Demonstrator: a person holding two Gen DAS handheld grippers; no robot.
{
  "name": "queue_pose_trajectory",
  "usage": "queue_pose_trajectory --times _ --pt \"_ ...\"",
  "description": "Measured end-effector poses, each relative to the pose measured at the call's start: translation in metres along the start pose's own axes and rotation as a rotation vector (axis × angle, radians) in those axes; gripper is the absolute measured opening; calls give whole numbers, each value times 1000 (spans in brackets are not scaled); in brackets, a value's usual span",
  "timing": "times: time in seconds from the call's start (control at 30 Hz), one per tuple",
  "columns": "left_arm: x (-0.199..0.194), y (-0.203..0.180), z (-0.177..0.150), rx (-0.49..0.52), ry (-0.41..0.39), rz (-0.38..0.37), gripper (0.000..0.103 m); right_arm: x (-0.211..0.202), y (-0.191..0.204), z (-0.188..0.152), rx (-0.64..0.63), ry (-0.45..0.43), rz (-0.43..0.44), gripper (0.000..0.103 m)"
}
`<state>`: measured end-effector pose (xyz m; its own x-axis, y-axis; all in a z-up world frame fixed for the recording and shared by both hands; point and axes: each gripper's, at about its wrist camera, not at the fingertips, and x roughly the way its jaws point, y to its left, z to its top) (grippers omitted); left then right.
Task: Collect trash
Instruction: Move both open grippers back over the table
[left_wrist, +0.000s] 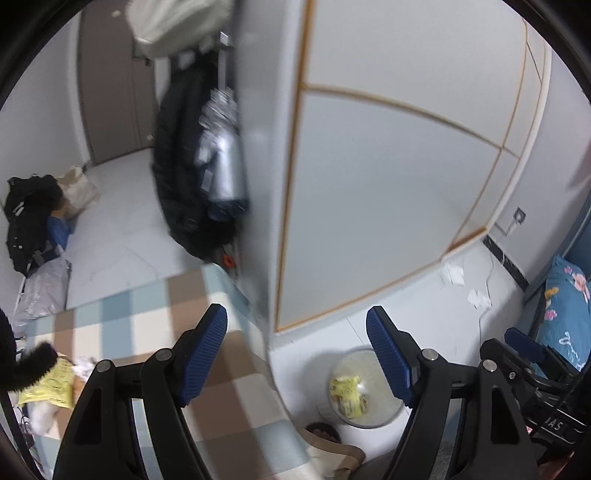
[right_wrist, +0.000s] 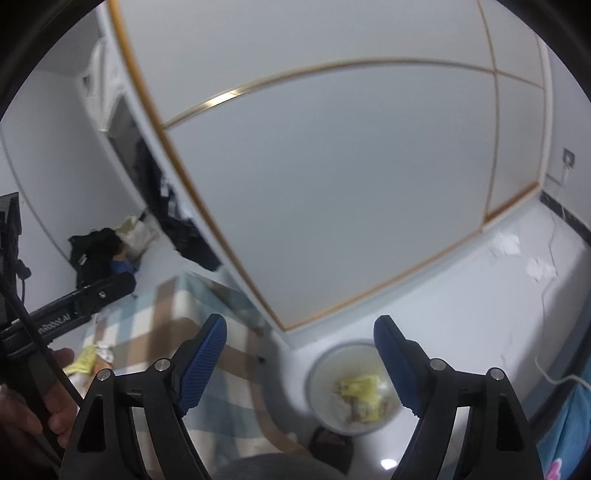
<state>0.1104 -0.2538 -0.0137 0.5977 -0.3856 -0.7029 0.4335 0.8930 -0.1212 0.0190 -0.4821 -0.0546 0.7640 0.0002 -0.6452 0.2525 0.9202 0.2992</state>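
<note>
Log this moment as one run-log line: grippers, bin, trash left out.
left gripper: open, empty | right gripper: open, empty | trash bin: yellow wrapper inside | checked table: yellow wrapper remaining

My pads (left_wrist: 389, 356) are ribbed blue on black arms. Under me the cloth (left_wrist: 147, 317) is checked in cream, tan and pale blue. The bin (left_wrist: 364, 387) is clear with a whitish liner, and the wrapper (left_wrist: 347, 395) in it is yellow. The doors (left_wrist: 388, 177) are pale grey, edged in gold. The bedding (left_wrist: 565, 310) is teal with pink flowers. The floor (left_wrist: 122, 221) is white.
</note>
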Motion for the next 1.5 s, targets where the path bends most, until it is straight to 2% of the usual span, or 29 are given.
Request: queue_pose_trajectory --times 0.07,0.13,0.2,0.47,0.6,0.9,1.1,1.37,1.5 --pt "-16 20 2 -21 -32 24 75 -6 17 2 -21 -18 20 84" --pt "-29 39 2 -42 -61 45 82 -10 34 2 -34 -34 36 85" --pt "-41 53 2 -59 -94 68 83 -12 52 -1 -48 -39 61 86" --pt "-83 122 -16 -138 -155 141 84 -8 122 -9 -136 -38 141 89" --pt "-98 158 -33 -163 -195 208 84 0 158 -21 -171 -21 191 89" --pt "-106 242 -70 -287 -191 309 84 24 240 -55 -309 27 290 89" --pt "-102 286 -93 -377 -174 317 84 43 281 -74 -347 76 333 89" --pt "-96 322 -121 -410 -135 284 84 70 317 -102 -398 145 346 89" --pt "-96 340 -127 -459 -120 243 84 86 329 -115 -408 185 347 89"
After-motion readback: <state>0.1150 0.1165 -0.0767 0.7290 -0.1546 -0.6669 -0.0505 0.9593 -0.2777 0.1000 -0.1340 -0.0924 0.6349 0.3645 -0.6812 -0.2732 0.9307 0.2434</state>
